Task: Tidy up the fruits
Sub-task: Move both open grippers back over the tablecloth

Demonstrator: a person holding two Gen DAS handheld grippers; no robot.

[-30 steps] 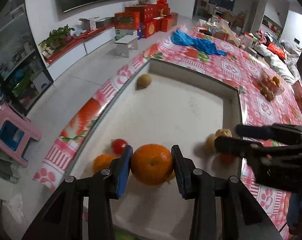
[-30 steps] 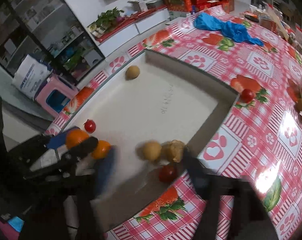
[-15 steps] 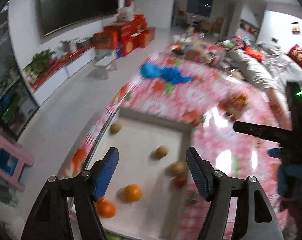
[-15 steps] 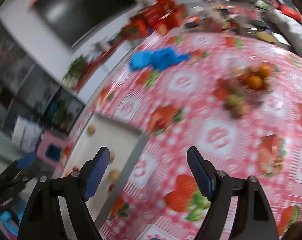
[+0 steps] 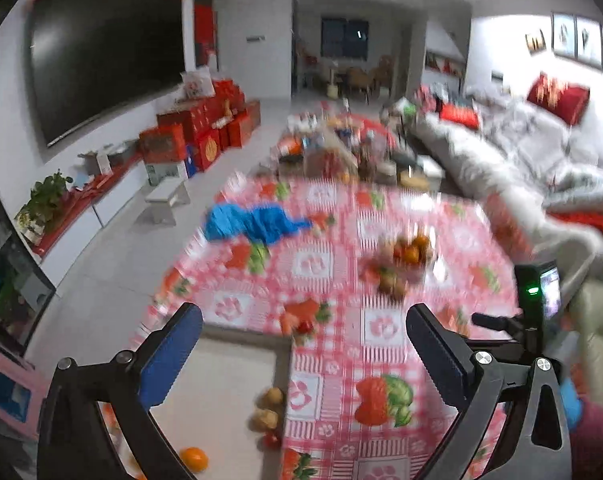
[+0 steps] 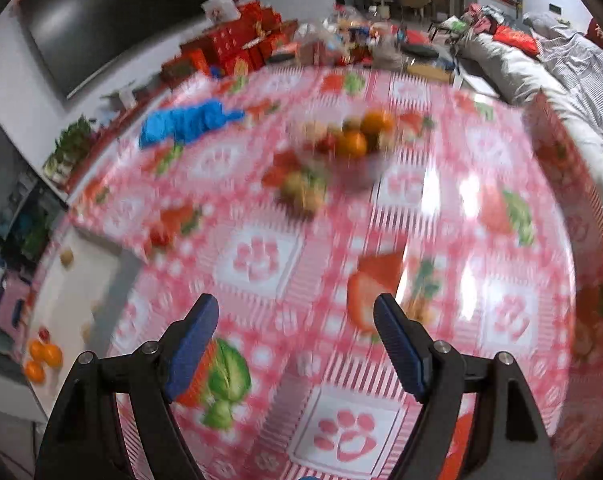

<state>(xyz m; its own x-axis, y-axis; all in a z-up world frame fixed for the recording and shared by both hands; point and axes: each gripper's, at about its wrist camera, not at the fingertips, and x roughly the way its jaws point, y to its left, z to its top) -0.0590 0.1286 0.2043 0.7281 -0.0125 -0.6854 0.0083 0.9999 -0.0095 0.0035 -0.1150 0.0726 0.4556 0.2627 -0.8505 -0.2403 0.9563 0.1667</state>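
Observation:
My left gripper (image 5: 301,356) is open and empty, held high above the table. Below it a bare pale panel (image 5: 221,392) holds an orange (image 5: 194,459), two brownish fruits (image 5: 270,406) and a small red fruit (image 5: 271,439). My right gripper (image 6: 295,340) is open and empty over the red-and-white tablecloth (image 6: 261,260). A blurred pile of oranges and other fruits (image 6: 341,140) sits ahead of it; this pile also shows in the left wrist view (image 5: 405,260). Oranges (image 6: 41,358) lie on the panel at the far left.
A blue cloth (image 5: 253,220) lies at the table's far left, also in the right wrist view (image 6: 185,122). Clutter (image 5: 341,152) stands at the far end. A sofa (image 5: 521,184) runs along the right. The other gripper (image 5: 529,320) shows at right.
My left gripper let go of the orange, opened and rose away from the panel. Both grippers swung up and toward the fruit pile across the table.

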